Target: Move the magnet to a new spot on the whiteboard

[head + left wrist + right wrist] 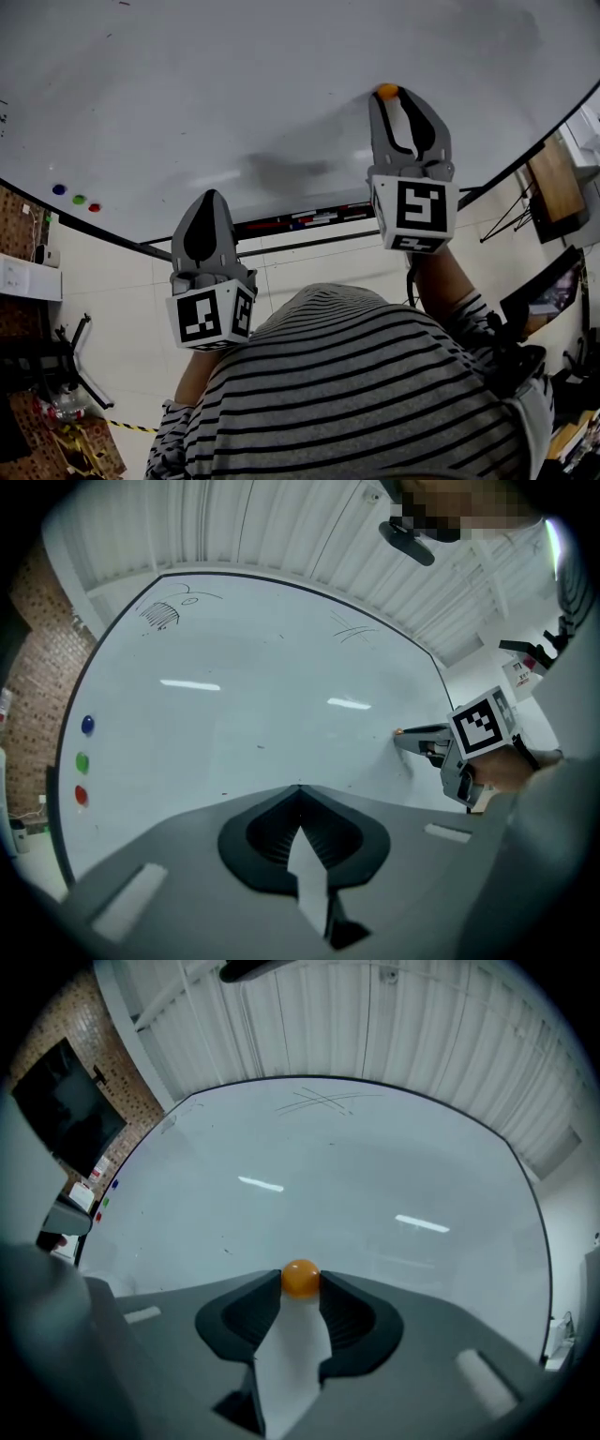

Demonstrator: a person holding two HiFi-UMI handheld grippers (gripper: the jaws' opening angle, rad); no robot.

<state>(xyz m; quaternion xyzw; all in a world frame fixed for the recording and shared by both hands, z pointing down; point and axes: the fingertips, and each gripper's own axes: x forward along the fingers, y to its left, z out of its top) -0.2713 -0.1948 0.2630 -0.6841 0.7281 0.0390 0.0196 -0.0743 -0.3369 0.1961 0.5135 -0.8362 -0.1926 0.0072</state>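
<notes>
Clamping the orange magnet [300, 1278] at the whiteboard [234, 94] is the right gripper [388, 95] — left gripper [300, 789] closed, empty — brick wall [33, 621], tiled floor [122, 281].

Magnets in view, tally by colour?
orange magnet: 1
blue magnet: 1
green magnet: 1
red magnet: 1
Total: 4

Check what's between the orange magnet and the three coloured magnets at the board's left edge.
Bare whiteboard, only light reflections, from the orange magnet to the three coloured magnets; the right gripper view shows it.
</notes>
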